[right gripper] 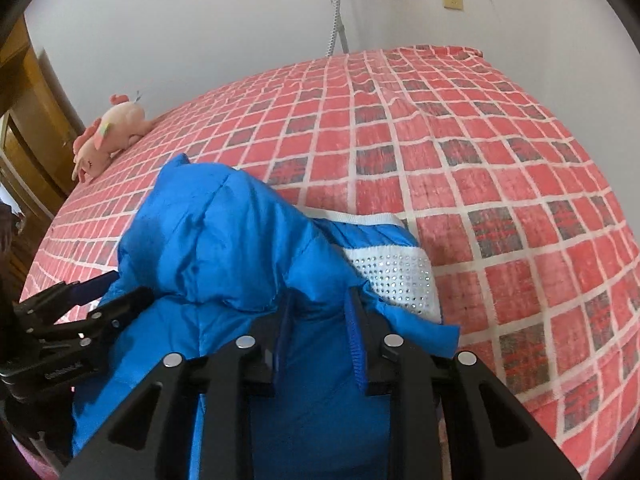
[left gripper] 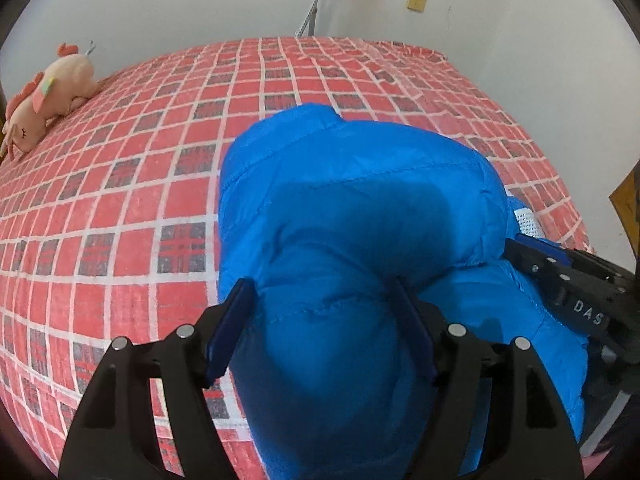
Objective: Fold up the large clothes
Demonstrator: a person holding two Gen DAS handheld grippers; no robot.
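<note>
A puffy blue jacket (left gripper: 360, 208) lies bunched on the red plaid bed (left gripper: 120, 200), its bulk humped up toward the far side. My left gripper (left gripper: 320, 284) is shut on the jacket's near left part, and the padding is pinched between the wide-set pads. In the right wrist view the jacket (right gripper: 224, 240) shows a white studded panel (right gripper: 400, 276) on its right side. My right gripper (right gripper: 320, 300) is shut on a fold of blue fabric beside that panel. The right gripper (left gripper: 520, 248) and left gripper (right gripper: 120, 288) each appear in the other view, at the jacket's edges.
A pink plush toy (left gripper: 52, 92) lies at the bed's far left edge. White walls with a socket (left gripper: 416, 0) and a hanging cord (left gripper: 312, 8) stand behind the bed. Wooden furniture (right gripper: 24, 100) is at the left. Bare plaid bedspread (right gripper: 480, 160) stretches beyond and right of the jacket.
</note>
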